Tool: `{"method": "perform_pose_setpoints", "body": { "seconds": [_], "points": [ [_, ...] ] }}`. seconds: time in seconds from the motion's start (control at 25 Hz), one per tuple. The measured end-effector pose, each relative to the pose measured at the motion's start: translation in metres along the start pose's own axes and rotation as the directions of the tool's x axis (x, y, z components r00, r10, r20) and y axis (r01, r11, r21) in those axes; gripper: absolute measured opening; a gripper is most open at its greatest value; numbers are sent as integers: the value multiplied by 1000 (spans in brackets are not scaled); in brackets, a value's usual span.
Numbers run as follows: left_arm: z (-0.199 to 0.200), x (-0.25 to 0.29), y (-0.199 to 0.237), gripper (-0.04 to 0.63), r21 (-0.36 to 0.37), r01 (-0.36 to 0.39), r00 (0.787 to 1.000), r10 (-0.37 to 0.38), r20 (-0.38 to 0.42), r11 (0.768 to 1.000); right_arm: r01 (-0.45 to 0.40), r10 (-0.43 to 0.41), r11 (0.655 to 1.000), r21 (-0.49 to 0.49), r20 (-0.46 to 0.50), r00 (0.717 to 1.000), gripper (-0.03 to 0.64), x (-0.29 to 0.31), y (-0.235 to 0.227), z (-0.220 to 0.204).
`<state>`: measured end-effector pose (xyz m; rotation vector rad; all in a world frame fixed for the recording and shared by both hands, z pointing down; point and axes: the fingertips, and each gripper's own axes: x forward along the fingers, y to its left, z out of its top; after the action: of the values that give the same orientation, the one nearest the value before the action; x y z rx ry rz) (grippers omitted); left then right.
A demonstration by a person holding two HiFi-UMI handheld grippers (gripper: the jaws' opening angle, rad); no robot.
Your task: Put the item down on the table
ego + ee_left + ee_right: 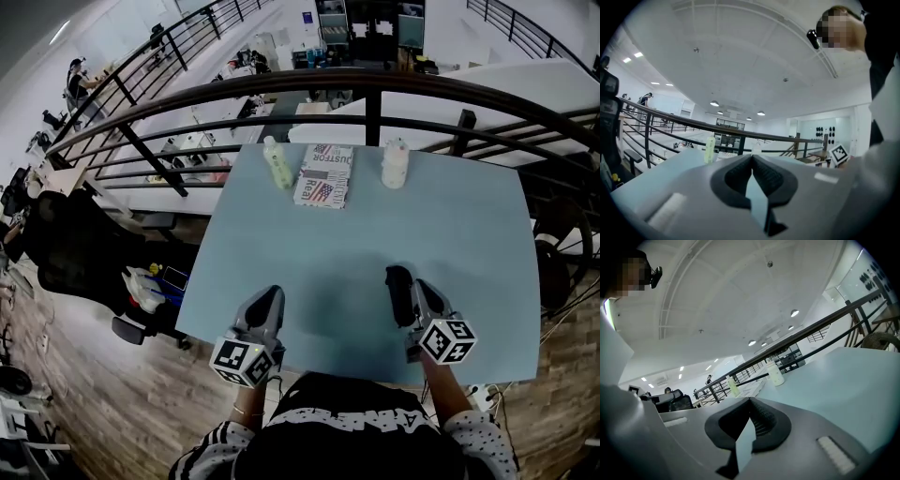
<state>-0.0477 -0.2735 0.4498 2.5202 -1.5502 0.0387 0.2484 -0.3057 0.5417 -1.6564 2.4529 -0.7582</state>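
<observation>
Packet (324, 175), green bottle (277, 162) and white bottle (395, 164) sit at the far edge of the surface (459, 234). Left tool (269, 296) and right tool (400, 279) point forward, nearly flat, near its front, both closed, empty.

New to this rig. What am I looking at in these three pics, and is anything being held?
No robot: a person holds a gripping tool in each hand. The top-down picture comes from a head camera. The other two come from cameras riding on each tool, looking along its jaws. The left tongs and right tongs are at the near edge of a pale blue table, both shut and empty. At the far edge are a green bottle, a printed packet and a white bottle.
</observation>
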Motion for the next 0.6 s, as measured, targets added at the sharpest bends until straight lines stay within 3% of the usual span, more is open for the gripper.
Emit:
{"method": "perform_pose_setpoints", "body": {
  "seconds": [0.24,0.36,0.6],
  "points": [
    [-9,-13,15,0,2,-36,999,36,-20,999,44,-45,999,-10,-69,997,16,12,-14,-23],
    [-9,-8,30,0,-2,-42,999,42,-13,999,65,-68,997,-29,-110,992,65,22,-17,-33],
    [13,26,44,0,65,36,999,-37,7,997,132,-135,991,-32,-102,986,66,24,-13,-23]
  ]
}}
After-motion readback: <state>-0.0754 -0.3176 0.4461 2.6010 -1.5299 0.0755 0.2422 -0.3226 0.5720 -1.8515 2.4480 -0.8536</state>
